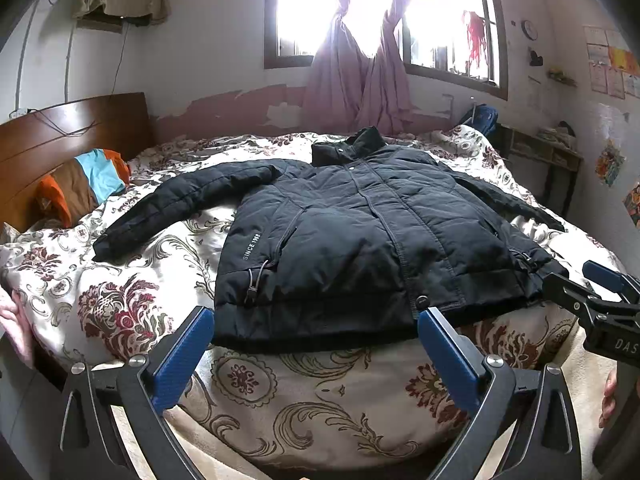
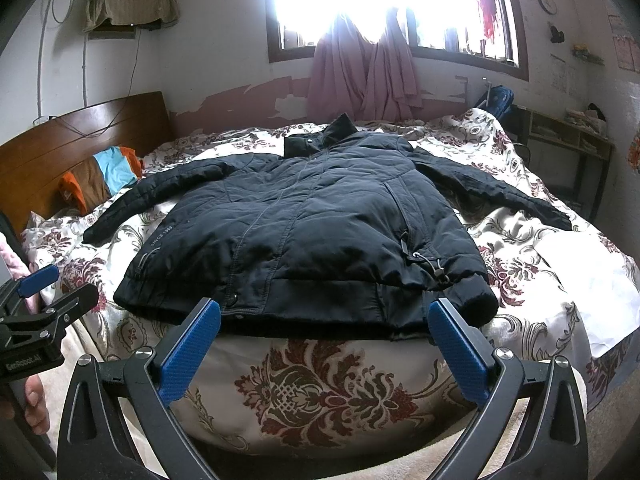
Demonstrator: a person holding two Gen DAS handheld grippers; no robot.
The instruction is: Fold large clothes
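A black padded jacket [image 1: 360,232] [image 2: 312,232] lies flat and face up on the bed, collar toward the window, both sleeves spread out to the sides. My left gripper [image 1: 316,320] hovers open just short of the jacket's hem, nothing between its blue pads. My right gripper [image 2: 324,312] is also open, level with the hem near its right corner, holding nothing. The right gripper [image 1: 588,280] shows at the right edge of the left wrist view. The left gripper [image 2: 60,284] shows at the left edge of the right wrist view.
The bed [image 1: 312,392] carries a floral cream quilt. A striped orange, brown and blue pillow [image 1: 88,184] lies by the wooden headboard [image 1: 68,132]. A small desk [image 2: 568,136] stands at the far right, with a curtained window [image 1: 380,20] behind the bed.
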